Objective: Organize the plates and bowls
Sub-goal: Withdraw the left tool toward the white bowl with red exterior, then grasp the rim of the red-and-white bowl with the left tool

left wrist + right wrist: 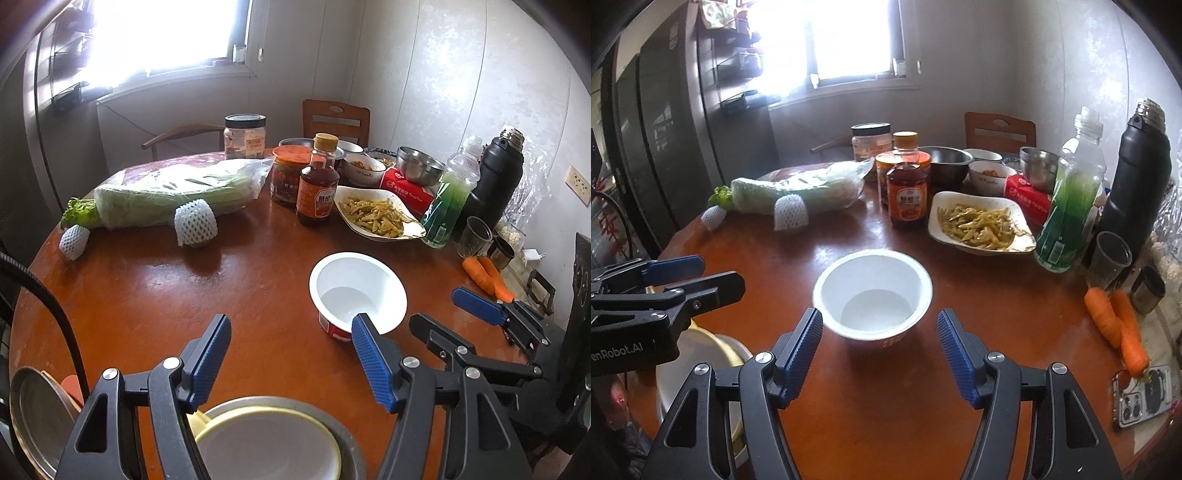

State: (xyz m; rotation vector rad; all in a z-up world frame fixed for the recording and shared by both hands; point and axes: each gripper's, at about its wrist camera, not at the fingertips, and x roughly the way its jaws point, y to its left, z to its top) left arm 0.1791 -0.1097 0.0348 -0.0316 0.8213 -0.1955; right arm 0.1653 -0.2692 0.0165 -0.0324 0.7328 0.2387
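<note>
Empty white disposable bowl (871, 293) standing upright on the round wooden table (923, 406), dead ahead of the right gripper (879, 347) and just beyond its fingertips, near wall roughly level with the blue pads but apart from them. Probably very light, thin-walled, likely paper or foam: easily dented or crushed by a hard squeeze, smooth enough to slip or skate across the glossy top when nudged. Best taken at the rim, one finger inside and one outside the near wall, pinching gently; spanning the whole body looks too wide for this spread, by judgement only. Right jaws about half spread, nothing between the pads, touching nothing. Seen from the left wrist, same bowl (357, 291) ahead and to the right of the left gripper (291, 349), its near rim behind the tip of the right-hand finger in that view; contact or mere overlap not clear. Left jaws likewise about half spread, bare table between the pads, nothing held. Below and close under the left gripper, a white bowl with a yellow rim (269, 439) nested in a grey metal dish (347, 446): stiffer, heavier ware than the paper one, probably a sensible stacking spot. Left of it, a metal plate (35, 417) near the table's edge. Further ahead of both grippers, a white dish of cooked vegetables (980, 223), steel bowls (949, 164), a sauce bottle (908, 184): full or crowded, worth steering clear of while lifting.
</note>
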